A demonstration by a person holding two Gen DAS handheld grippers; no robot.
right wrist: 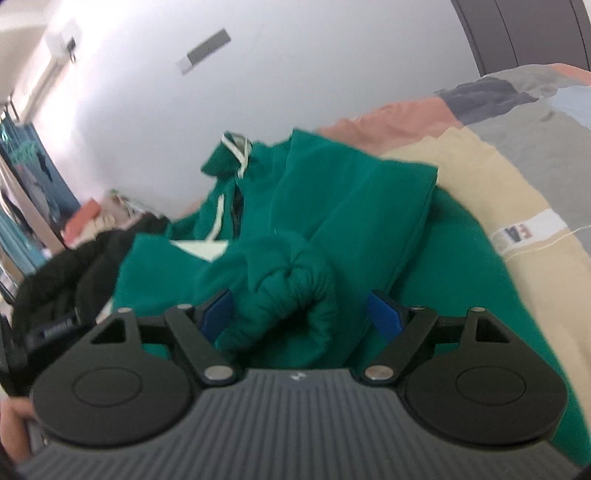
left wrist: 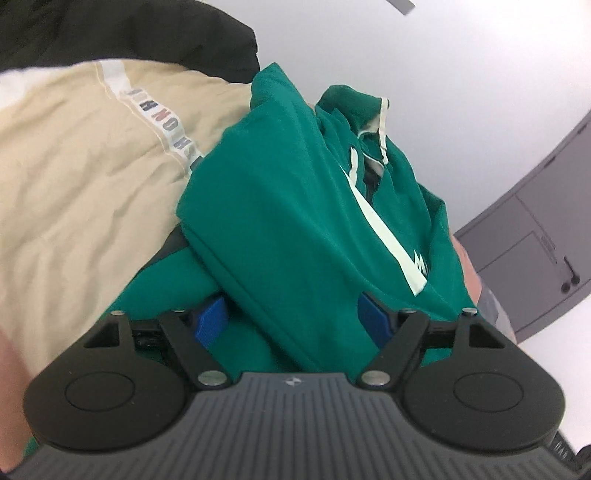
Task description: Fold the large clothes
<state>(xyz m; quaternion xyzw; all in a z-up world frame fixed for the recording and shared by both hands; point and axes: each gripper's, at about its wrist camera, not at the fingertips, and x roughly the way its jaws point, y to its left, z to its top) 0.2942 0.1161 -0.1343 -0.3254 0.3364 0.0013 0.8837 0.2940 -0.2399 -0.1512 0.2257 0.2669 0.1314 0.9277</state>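
A green hoodie (left wrist: 288, 206) with a white stripe and pale drawstrings lies partly folded on the beige bed cover (left wrist: 74, 166). My left gripper (left wrist: 293, 321) is open just above its near edge. A folded layer of green cloth runs between the blue pads (left wrist: 210, 321), and neither pad visibly presses it. In the right wrist view the hoodie (right wrist: 351, 206) lies with one sleeve folded across it. Its bunched cuff (right wrist: 291, 295) sits between the jaws of my open right gripper (right wrist: 301, 315), against the left pad and apart from the right pad (right wrist: 384, 317).
A black garment (left wrist: 129, 33) lies beyond the beige cover, seen also as a black garment (right wrist: 62, 280) left of the hoodie. A patchwork quilt (right wrist: 517, 103) covers the far bed. A grey cabinet (left wrist: 535, 236) stands by the white wall. A hand (right wrist: 14, 417) holds the right gripper.
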